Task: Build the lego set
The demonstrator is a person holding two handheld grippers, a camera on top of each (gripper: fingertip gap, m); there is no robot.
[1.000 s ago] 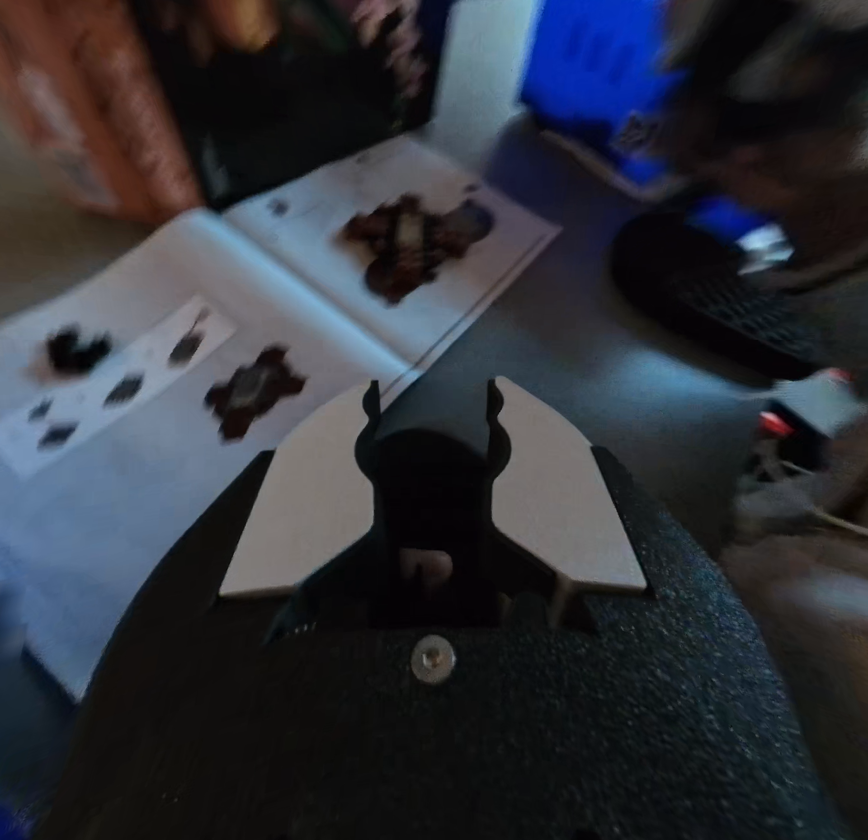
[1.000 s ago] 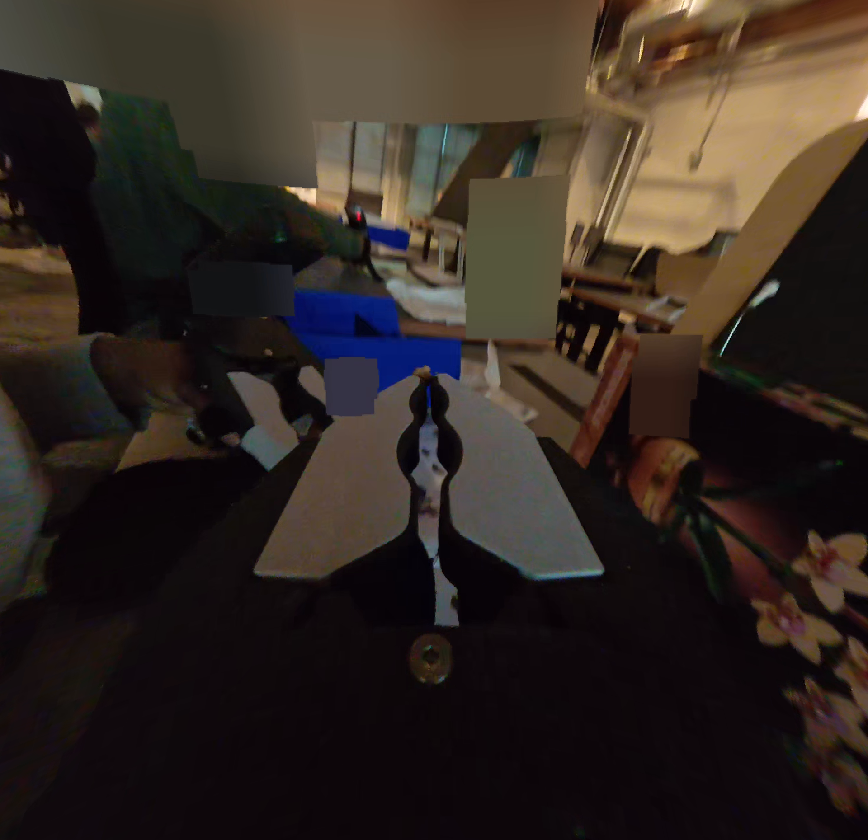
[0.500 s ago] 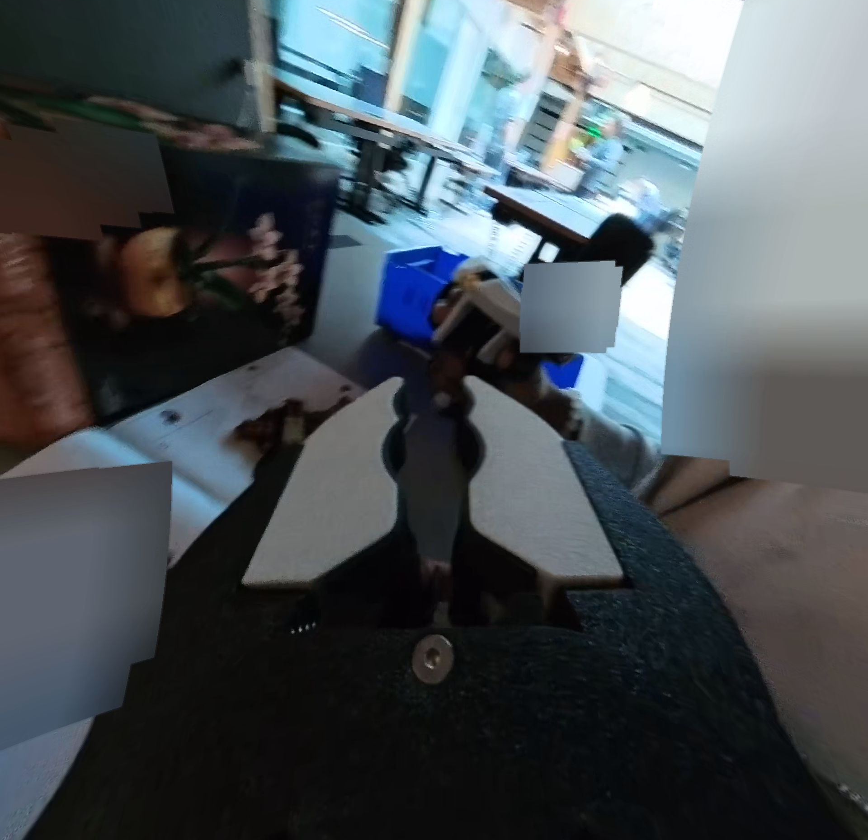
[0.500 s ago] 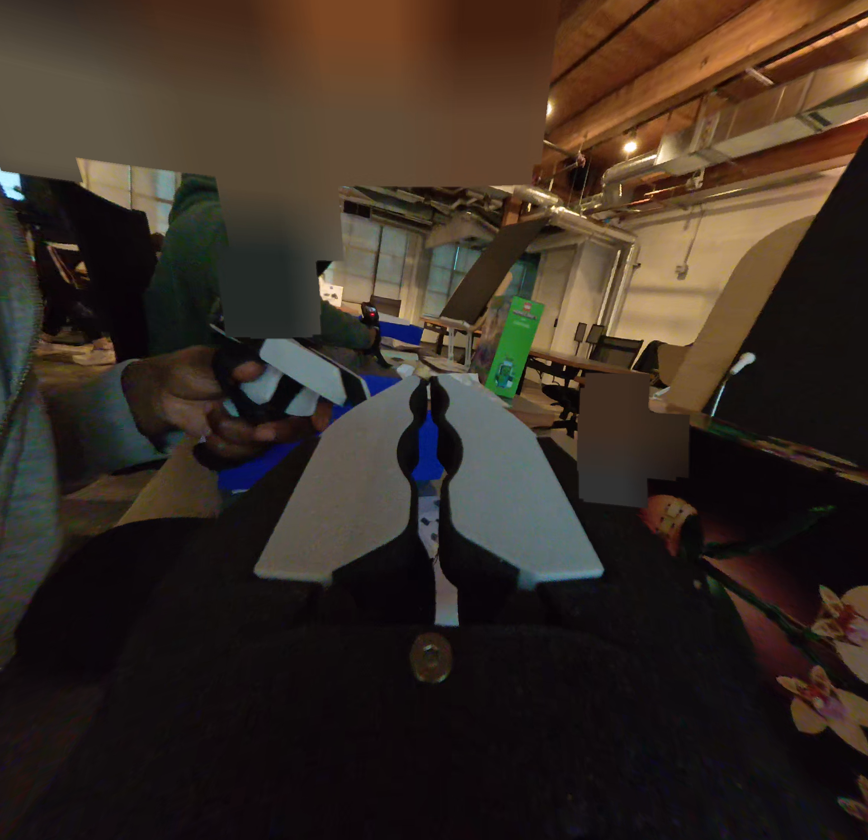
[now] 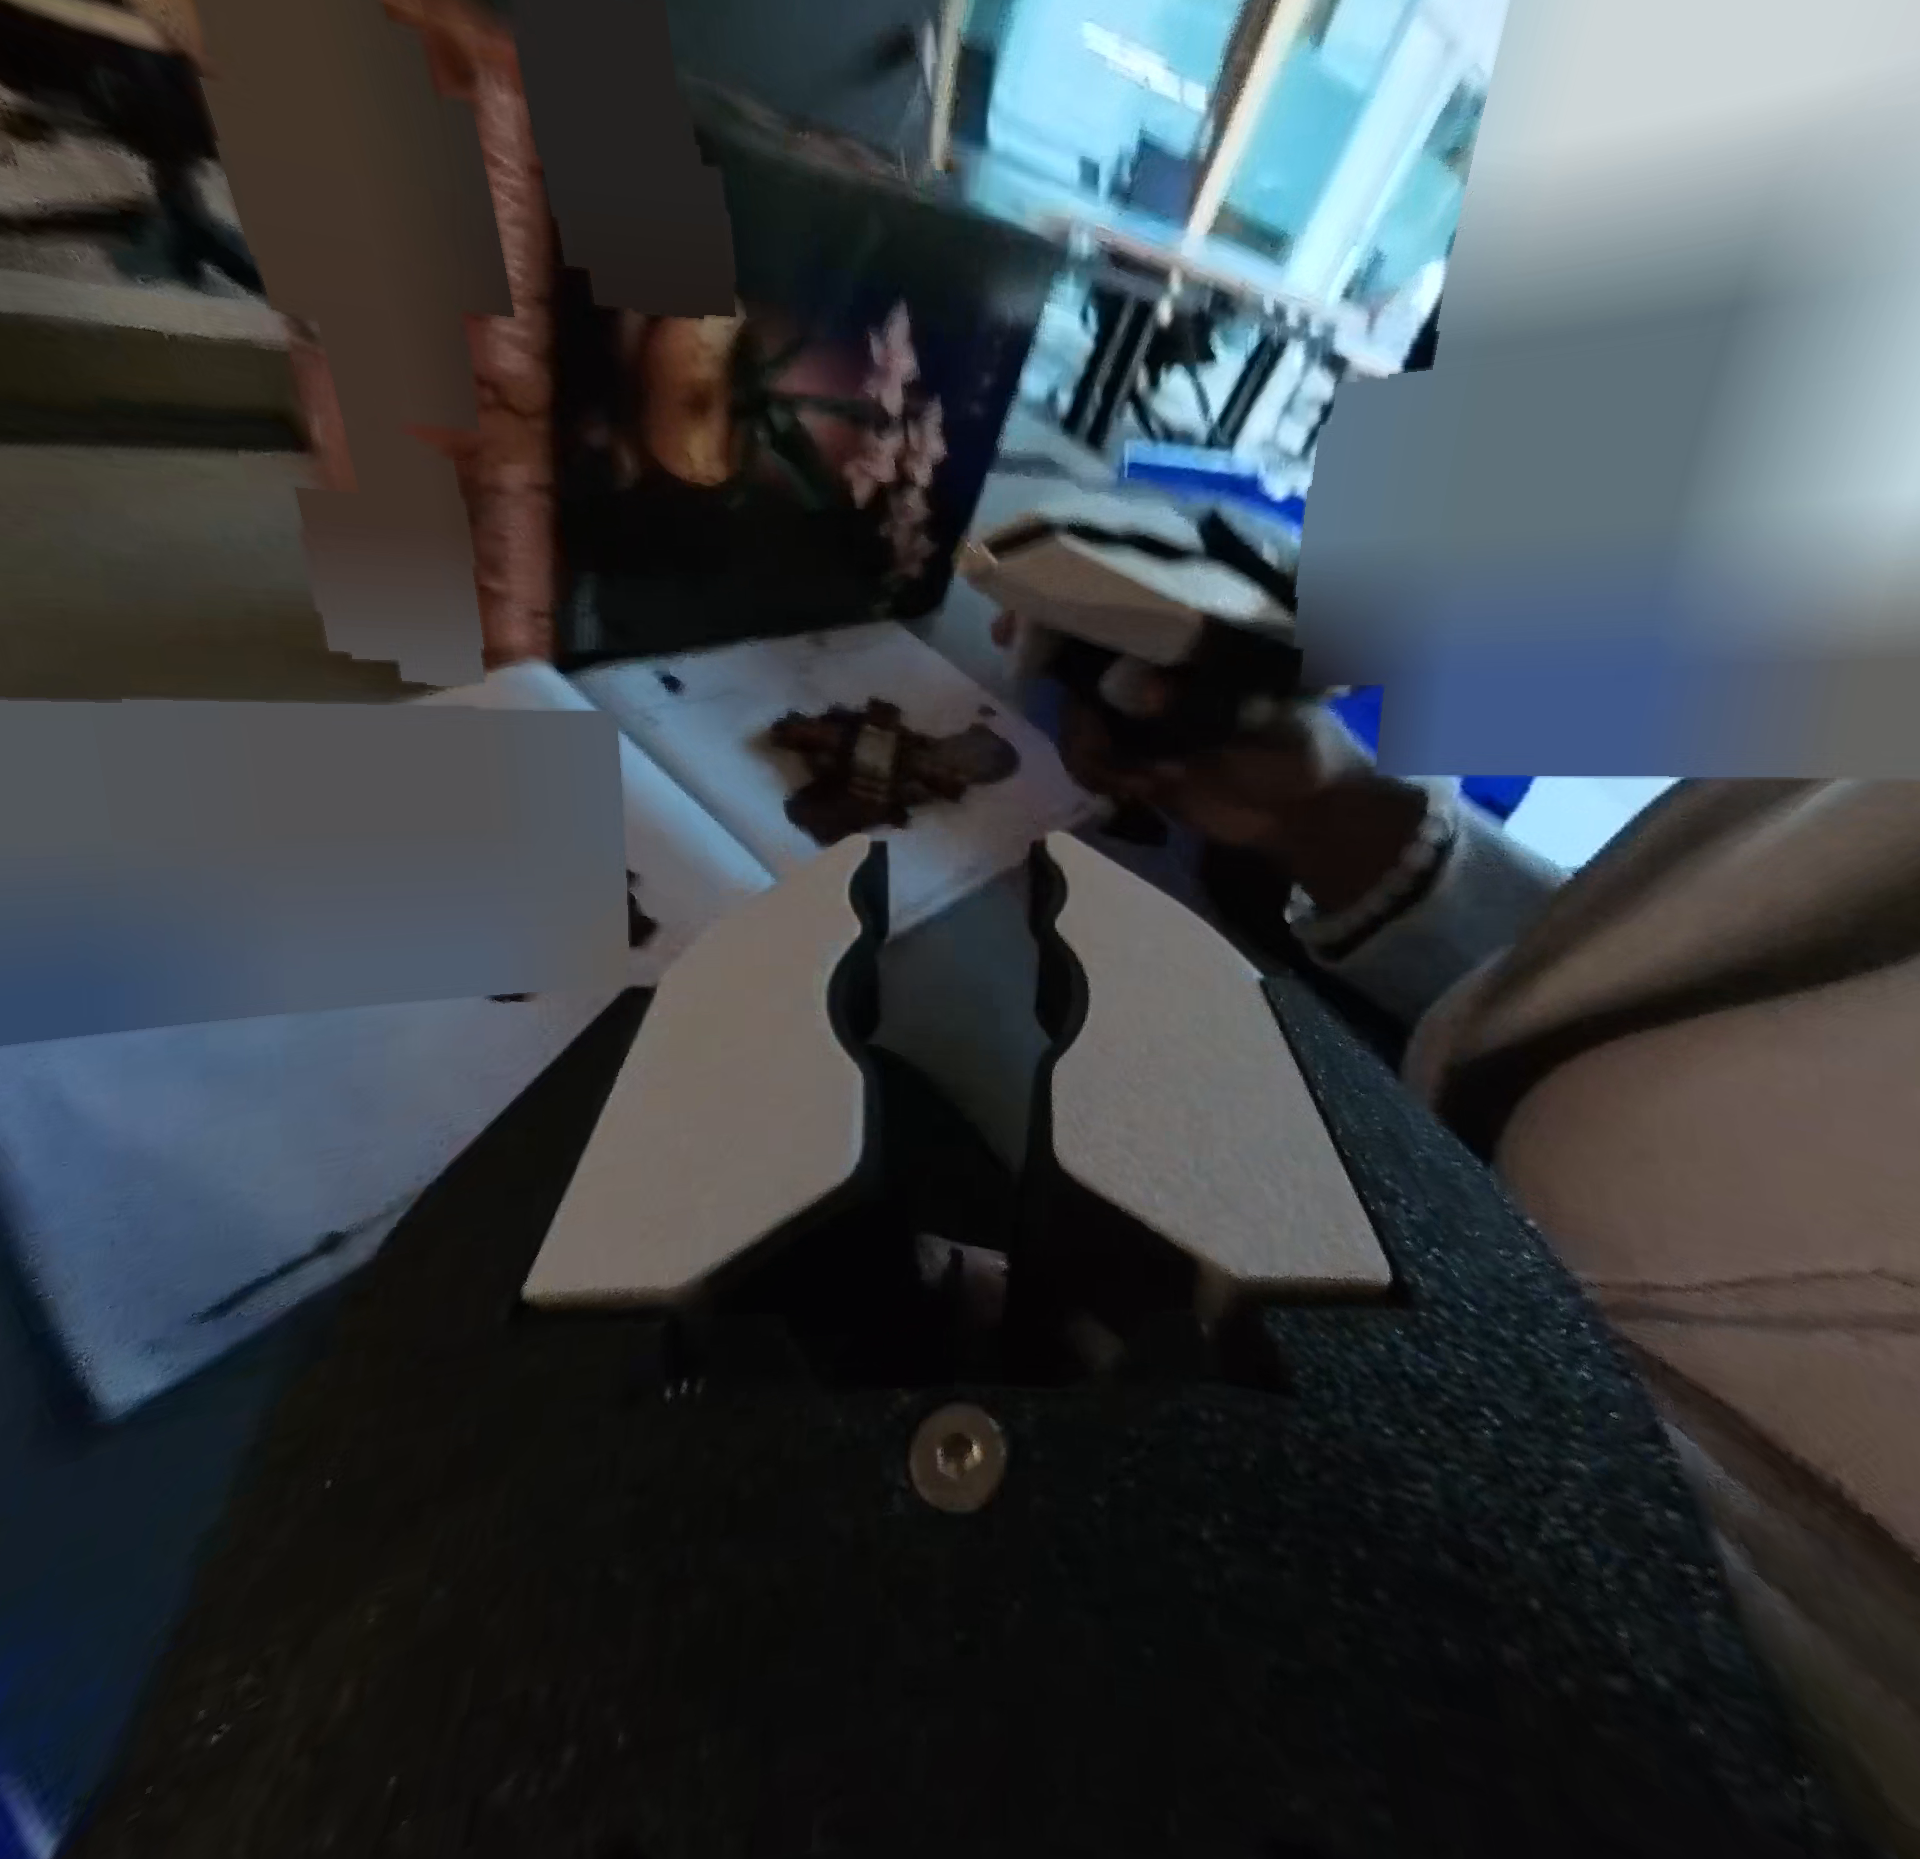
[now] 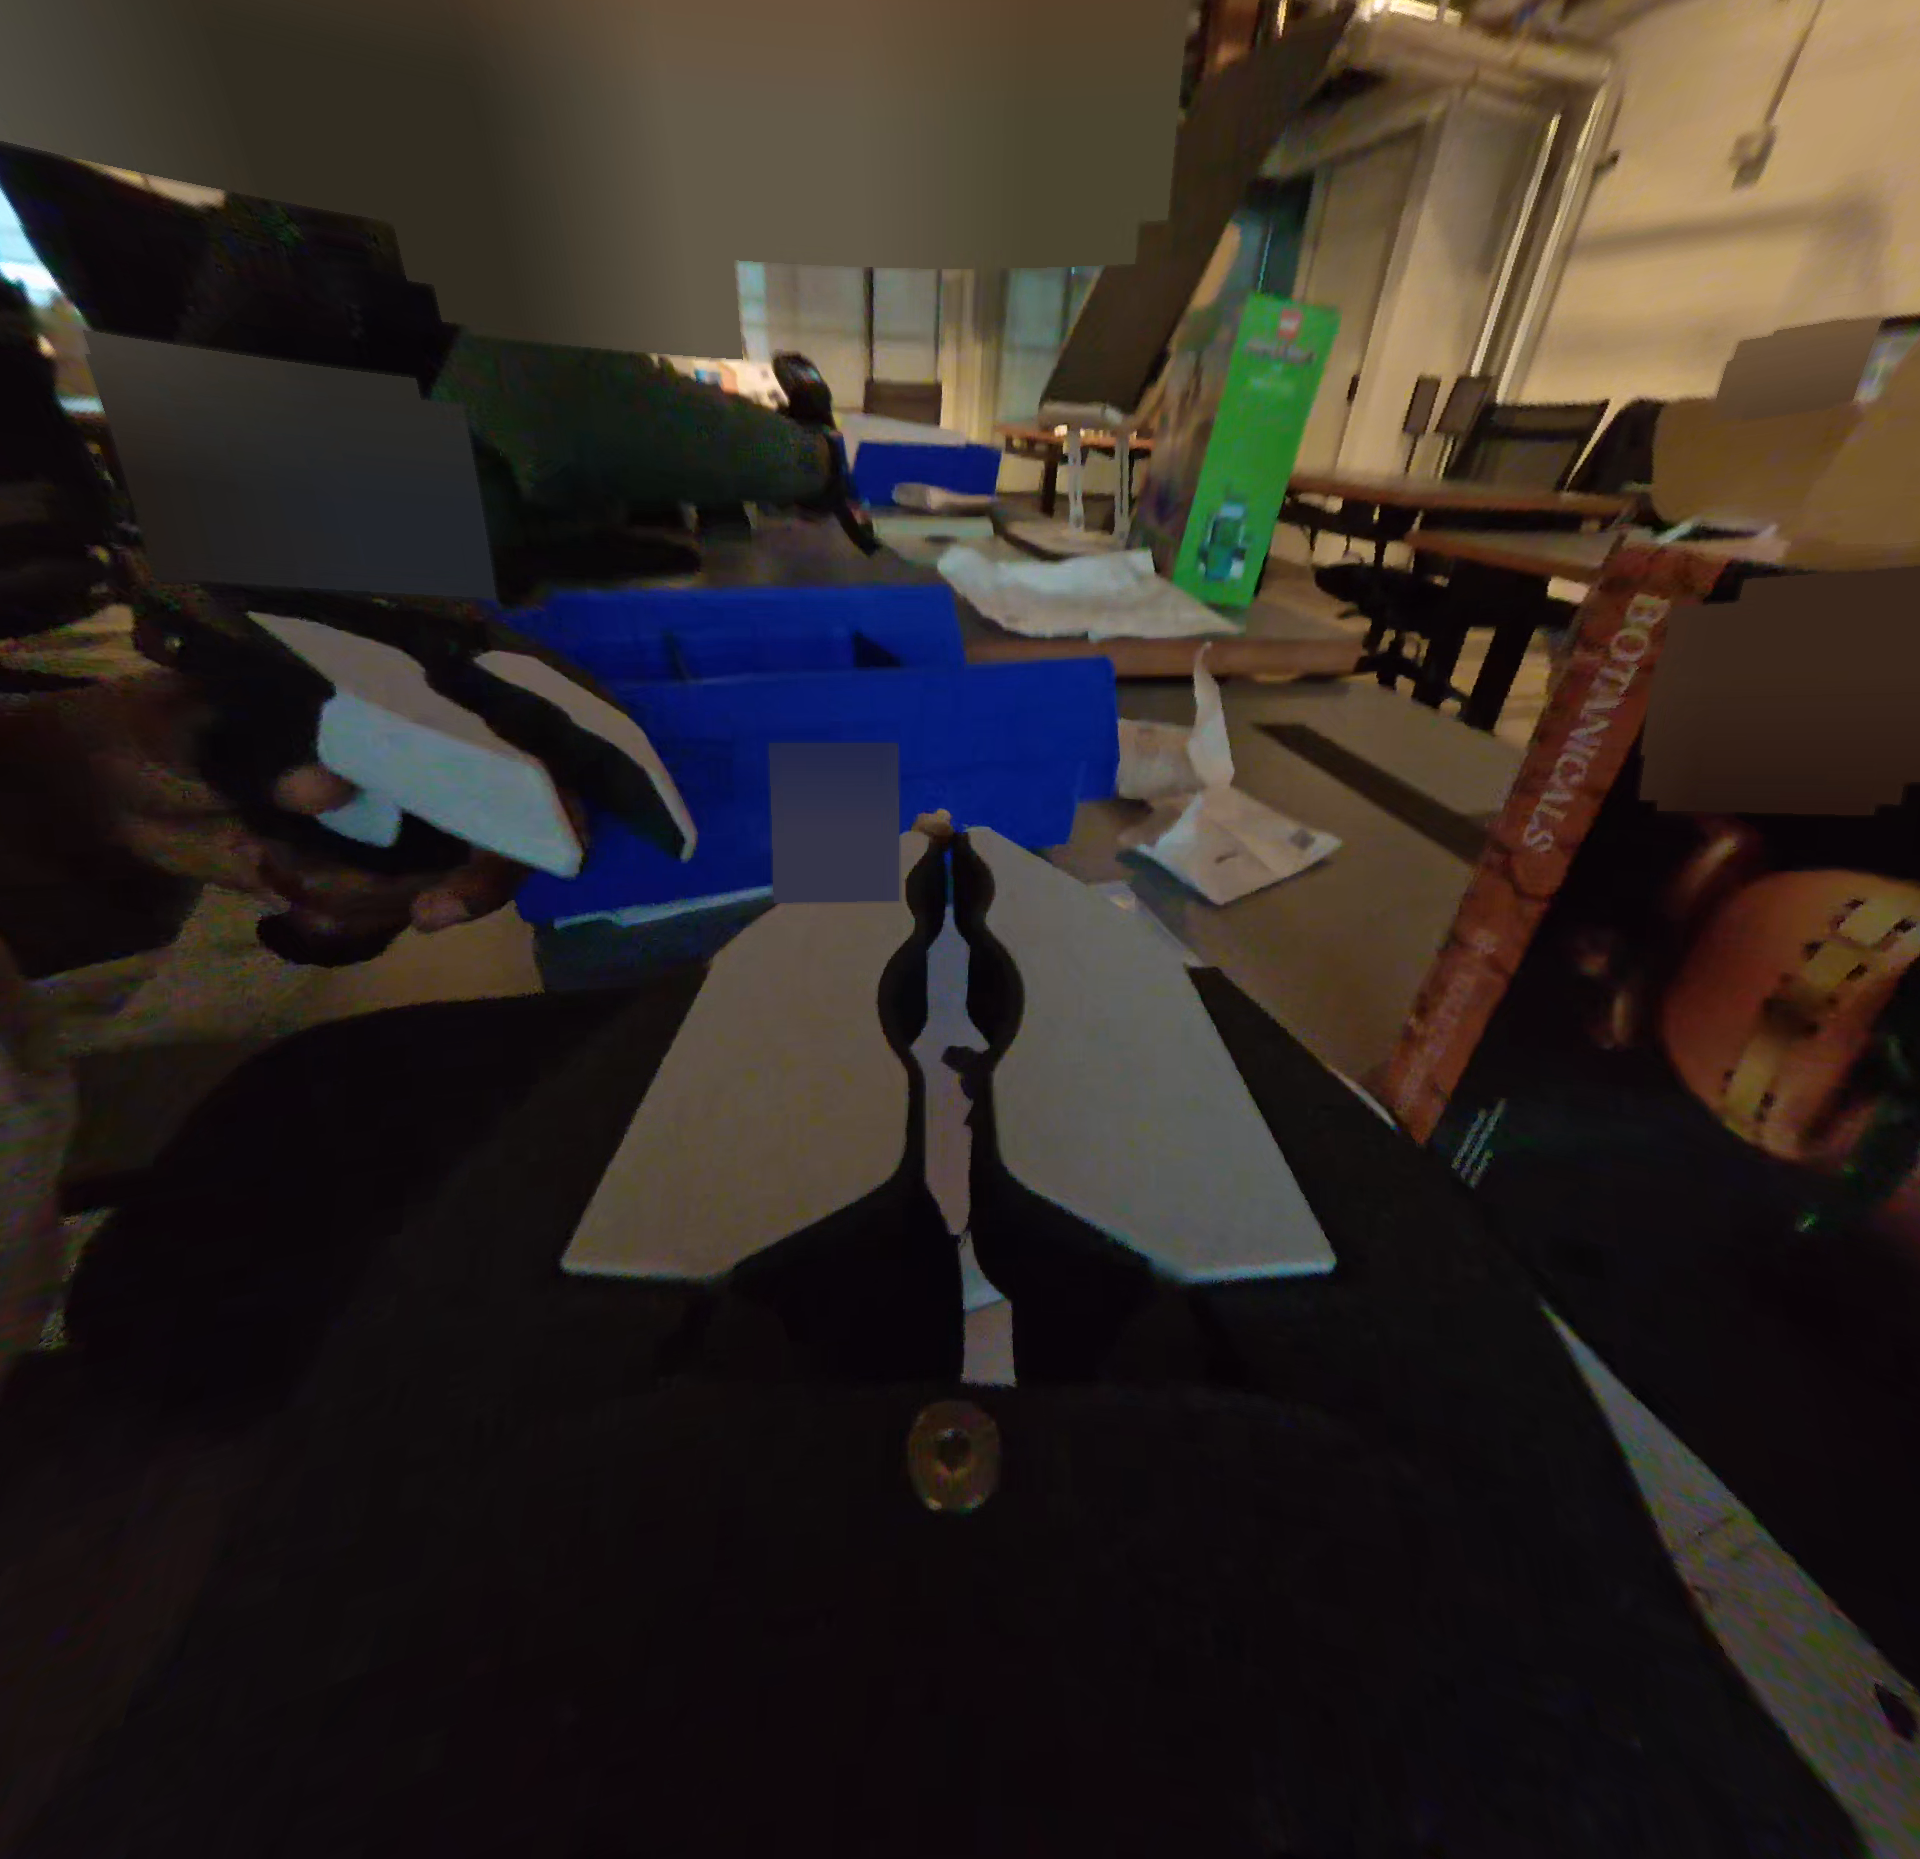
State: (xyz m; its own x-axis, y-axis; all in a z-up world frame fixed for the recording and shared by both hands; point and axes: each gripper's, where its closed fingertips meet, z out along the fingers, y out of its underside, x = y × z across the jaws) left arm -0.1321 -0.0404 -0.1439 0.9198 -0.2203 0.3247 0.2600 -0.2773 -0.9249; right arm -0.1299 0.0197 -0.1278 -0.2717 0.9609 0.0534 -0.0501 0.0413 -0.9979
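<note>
My left gripper (image 5: 954, 853) is open with nothing between its fingers. It hovers over the near edge of an open white instruction booklet (image 5: 914, 708) that shows a brown model picture. My right gripper (image 6: 951, 845) is shut on a small tan piece (image 6: 935, 822) that pokes out at the fingertips. It is held above the table, pointing at a blue bin (image 6: 883, 729). The left gripper also shows in the right wrist view (image 6: 468, 760), held by a hand with its fingers apart. The right gripper shows in the left wrist view (image 5: 1122, 604), held by a hand beyond the booklet.
A dark box with a flower picture (image 5: 769, 459) stands behind the booklet; it also shows in the right wrist view (image 6: 1662, 978). Loose white papers (image 6: 1226, 843) lie right of the blue bins. A green box (image 6: 1247, 459) and tables stand farther back.
The left gripper swung up from the booklet toward the room, then came back down over it; its fingers narrowed, then opened a little. The right gripper stayed shut on the tan piece while tilting.
</note>
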